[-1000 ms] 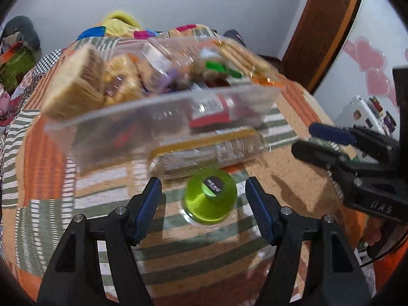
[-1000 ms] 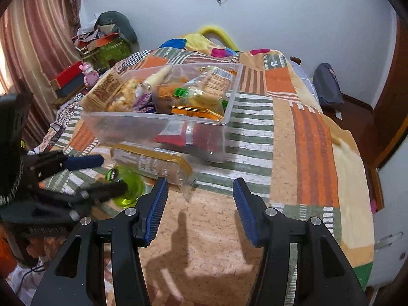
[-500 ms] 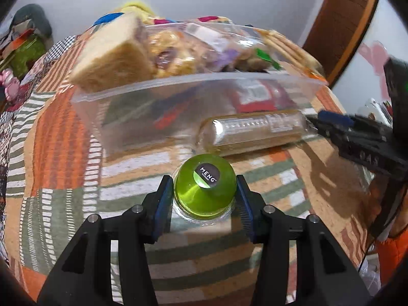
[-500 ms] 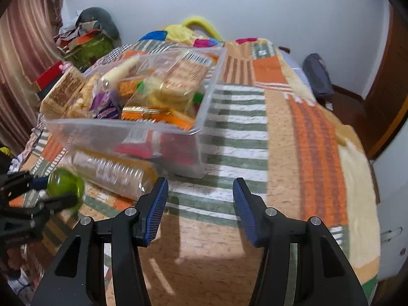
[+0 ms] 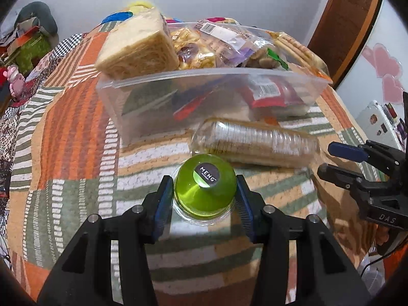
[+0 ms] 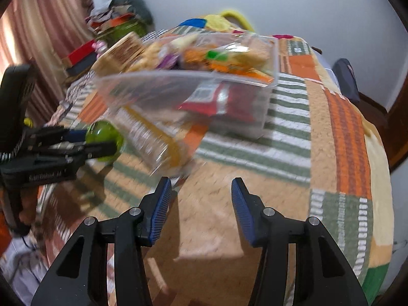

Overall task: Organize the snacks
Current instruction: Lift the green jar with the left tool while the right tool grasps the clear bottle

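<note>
A green jelly cup (image 5: 205, 190) with a dark round label stands upside down on the patchwork bedspread (image 5: 76, 132). My left gripper (image 5: 202, 199) is shut on it, a blue pad pressing each side; from the right wrist it shows as the green jelly cup (image 6: 105, 137) in the left gripper (image 6: 100, 144). Behind it lies a clear tube of round crackers (image 5: 257, 144), against a clear plastic bin (image 5: 142, 94) heaped with snack packs. My right gripper (image 6: 199, 204) stands open over bare bedspread, nothing between its fingers, just short of the cracker tube (image 6: 155, 140).
The snack bin (image 6: 267, 102) sits mid-bed. A wafer block (image 5: 139, 48) pokes out of its left corner. Clutter and a curtain (image 6: 38, 51) lie left of the bed, a wooden door (image 5: 344, 25) and a white wall with pink hearts to the right.
My left gripper moved forward around the green cup and closed on it. My right gripper swung nearer to the cracker tube's end, still open.
</note>
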`<state>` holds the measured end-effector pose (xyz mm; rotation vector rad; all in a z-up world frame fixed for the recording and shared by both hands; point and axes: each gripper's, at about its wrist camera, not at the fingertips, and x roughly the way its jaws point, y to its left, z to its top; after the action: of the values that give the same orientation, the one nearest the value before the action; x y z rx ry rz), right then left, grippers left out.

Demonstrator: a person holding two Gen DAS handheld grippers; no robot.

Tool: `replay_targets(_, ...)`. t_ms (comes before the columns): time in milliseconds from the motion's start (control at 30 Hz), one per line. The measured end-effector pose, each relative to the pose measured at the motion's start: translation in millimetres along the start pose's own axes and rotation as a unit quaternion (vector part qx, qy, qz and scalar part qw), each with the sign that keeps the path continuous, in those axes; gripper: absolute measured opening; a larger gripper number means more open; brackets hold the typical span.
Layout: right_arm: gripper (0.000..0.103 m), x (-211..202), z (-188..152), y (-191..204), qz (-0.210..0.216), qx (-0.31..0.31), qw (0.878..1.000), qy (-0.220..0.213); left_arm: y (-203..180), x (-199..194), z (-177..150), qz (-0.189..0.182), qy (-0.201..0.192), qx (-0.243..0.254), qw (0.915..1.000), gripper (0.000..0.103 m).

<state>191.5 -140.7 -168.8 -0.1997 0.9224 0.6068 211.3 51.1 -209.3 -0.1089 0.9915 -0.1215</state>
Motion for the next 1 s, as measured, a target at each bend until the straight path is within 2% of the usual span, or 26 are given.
replay_targets(100, 0.047, -9, 1, 3, 0.002, -0.003, 1.000, -0.008, -1, -9, -12, -0.004, 0.002, 0.009, 1.0000, 0.048)
replay_targets(200, 0.047, -19, 13, 5, 0.023, -0.004, 0.999, -0.025, -1, -16, -23, -0.007, 0.002, 0.015, 0.9999, 0.048)
replay_targets(300, 0.054, -14, 30, 14, 0.042, -0.019, 0.999, -0.029, 1, -21, -31, -0.007, 0.001, 0.014, 0.9999, 0.048)
replay_targets(333, 0.059, -8, 36, 19, 0.053, -0.027, 0.998, -0.025, 2, -23, -33, -0.007, 0.001, 0.010, 0.9999, 0.048)
replay_targets(400, 0.062, 5, 44, 26, 0.064, -0.035, 0.997, -0.014, 5, -23, -34, -0.008, 0.001, 0.006, 0.9999, 0.048)
replay_targets(567, 0.062, 46, 58, 39, 0.062, -0.054, 0.996, 0.029, 8, -24, -33, -0.007, 0.003, 0.000, 1.0000, 0.049)
replay_targets(700, 0.065, 62, 62, 39, 0.069, -0.051, 0.995, 0.047, 9, -23, -32, -0.005, 0.000, 0.001, 1.0000, 0.049)
replay_targets(867, 0.057, 54, 50, 47, 0.056, -0.077, 0.995, 0.043, 10, -22, -31, -0.003, -0.004, -0.007, 1.0000, 0.049)
replay_targets(1000, 0.043, 46, 42, 49, 0.058, -0.083, 0.994, 0.044, 9, -22, -30, 0.005, -0.012, -0.010, 0.9999, 0.049)
